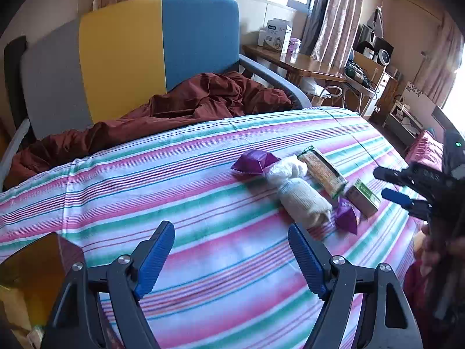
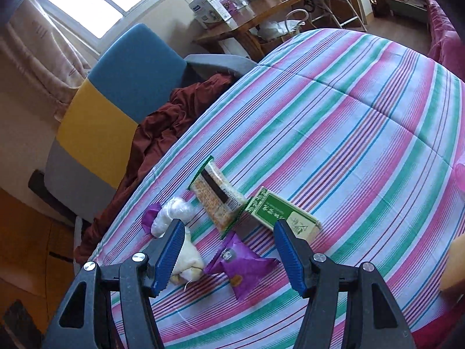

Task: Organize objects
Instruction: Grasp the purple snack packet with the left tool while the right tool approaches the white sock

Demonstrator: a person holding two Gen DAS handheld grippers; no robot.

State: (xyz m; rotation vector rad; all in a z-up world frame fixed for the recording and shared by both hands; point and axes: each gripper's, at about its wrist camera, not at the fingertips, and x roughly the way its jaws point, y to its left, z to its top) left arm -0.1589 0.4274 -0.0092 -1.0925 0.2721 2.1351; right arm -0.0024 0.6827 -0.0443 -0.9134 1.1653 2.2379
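Observation:
A small group of things lies on the striped bedspread (image 1: 145, 180): a purple packet (image 1: 254, 161), a white rolled cloth (image 1: 299, 197), a long snack pack (image 1: 322, 173), a green box (image 1: 363, 199) and a second purple packet (image 1: 347, 215). My left gripper (image 1: 229, 226) hangs open over bare bedspread, to the left of and nearer than the group. My right gripper (image 1: 383, 183) comes in from the right beside the green box. In the right wrist view, my right gripper (image 2: 228, 224) stands open just above the second purple packet (image 2: 241, 264), pads not touching it. The white roll (image 2: 174, 215) and green box (image 2: 279, 209) lie beside its fingers.
Behind the bed stands a chair with a grey, yellow and blue back (image 1: 122, 58), with a dark red blanket (image 1: 174, 107) heaped on its seat. A wooden table (image 1: 305, 64) with boxes stands by the window. A brown box (image 1: 35, 267) sits at the lower left.

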